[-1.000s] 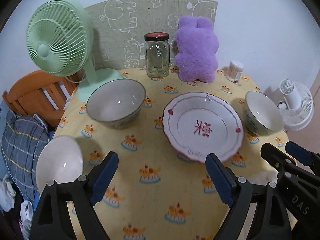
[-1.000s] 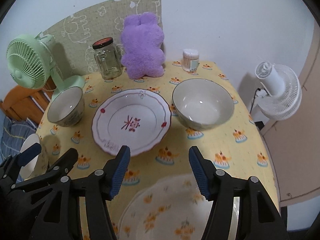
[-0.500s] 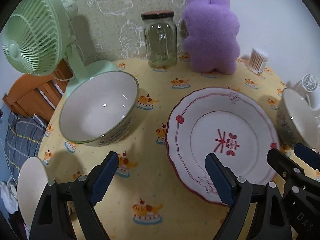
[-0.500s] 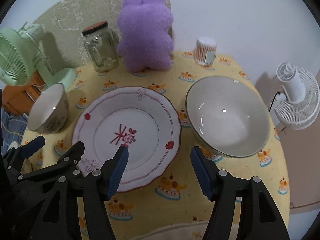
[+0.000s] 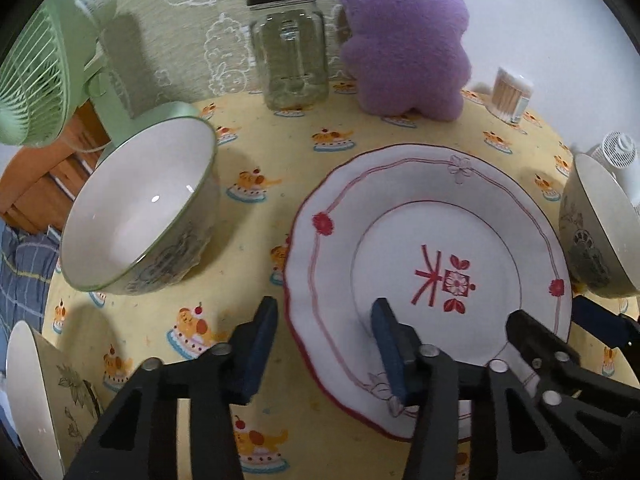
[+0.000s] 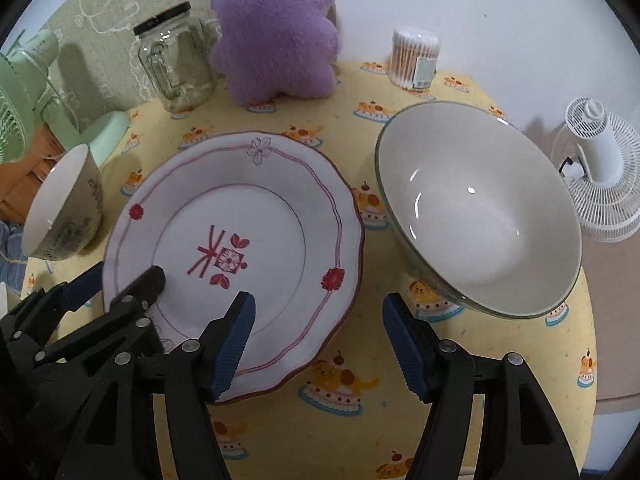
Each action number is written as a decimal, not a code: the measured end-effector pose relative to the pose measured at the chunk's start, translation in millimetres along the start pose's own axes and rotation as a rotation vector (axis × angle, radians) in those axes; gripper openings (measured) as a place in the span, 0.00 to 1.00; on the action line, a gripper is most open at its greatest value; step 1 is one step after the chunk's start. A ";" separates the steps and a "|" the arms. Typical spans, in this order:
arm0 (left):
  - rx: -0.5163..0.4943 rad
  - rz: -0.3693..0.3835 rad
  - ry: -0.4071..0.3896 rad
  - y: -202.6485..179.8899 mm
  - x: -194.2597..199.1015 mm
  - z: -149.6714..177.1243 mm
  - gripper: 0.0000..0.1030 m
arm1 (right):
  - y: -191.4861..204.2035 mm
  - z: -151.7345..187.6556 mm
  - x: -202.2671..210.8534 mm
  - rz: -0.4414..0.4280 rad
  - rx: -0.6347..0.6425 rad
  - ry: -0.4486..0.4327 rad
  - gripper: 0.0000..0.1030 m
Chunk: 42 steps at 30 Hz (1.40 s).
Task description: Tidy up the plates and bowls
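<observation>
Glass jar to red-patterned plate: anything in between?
Nothing. In the left wrist view only bare yellow tablecloth with cake prints runs from the glass jar to the red-patterned plate.

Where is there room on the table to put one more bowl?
Bare cloth lies near the front edge, below the red-patterned plate and big bowl. A smaller gap sits between the plate and left bowl. The back row is crowded: jar, purple plush.

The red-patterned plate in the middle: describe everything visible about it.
The red-patterned plate is white, glazed like ceramic, with a scalloped red-edged rim, red line borders, two red flowers and a red motif in its centre. It lies flat on the yellow tablecloth, empty, between two bowls. The left gripper is closing astride its near rim; the right gripper straddles the opposite edge.
</observation>
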<state>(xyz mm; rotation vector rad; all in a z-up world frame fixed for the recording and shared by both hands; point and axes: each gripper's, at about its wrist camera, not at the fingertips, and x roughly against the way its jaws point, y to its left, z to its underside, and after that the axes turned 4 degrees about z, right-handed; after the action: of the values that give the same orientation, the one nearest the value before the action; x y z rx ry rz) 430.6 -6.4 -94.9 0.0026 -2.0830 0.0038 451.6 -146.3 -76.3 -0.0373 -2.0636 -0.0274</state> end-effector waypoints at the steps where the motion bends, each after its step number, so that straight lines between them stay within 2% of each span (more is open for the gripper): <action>1: -0.008 0.002 0.000 -1.4 -0.1 -0.1 0.41 | -0.9 -0.3 -1.5 -0.003 -0.005 0.012 0.68; 5: -0.003 0.024 0.025 2.1 -1.1 -2.9 0.39 | -0.3 -1.9 -6.2 -0.019 -0.015 0.046 0.67; 7: -0.008 0.032 0.030 4.1 -0.2 -2.6 0.39 | 4.4 -2.3 -7.4 -0.034 0.001 0.050 0.63; 9: -0.021 0.028 0.025 3.7 1.5 -0.3 0.39 | 10.6 -2.7 -7.3 -0.078 0.024 0.053 0.45; 18: -0.013 0.027 0.024 8.2 10.1 11.6 0.38 | 20.7 7.1 -0.7 -0.075 0.057 0.054 0.44; 30: 0.079 -0.030 0.059 40.6 47.4 64.1 0.38 | 59.2 45.0 21.4 -0.147 0.165 0.113 0.44; 42: 0.143 -0.022 0.085 60.4 72.8 100.6 0.38 | 81.5 77.2 39.4 -0.149 0.216 0.127 0.44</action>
<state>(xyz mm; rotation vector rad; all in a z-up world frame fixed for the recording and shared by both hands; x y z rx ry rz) 307.0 53.6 -80.9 0.1107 -1.9934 0.1368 368.1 -61.6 -77.8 0.2459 -1.9277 0.0992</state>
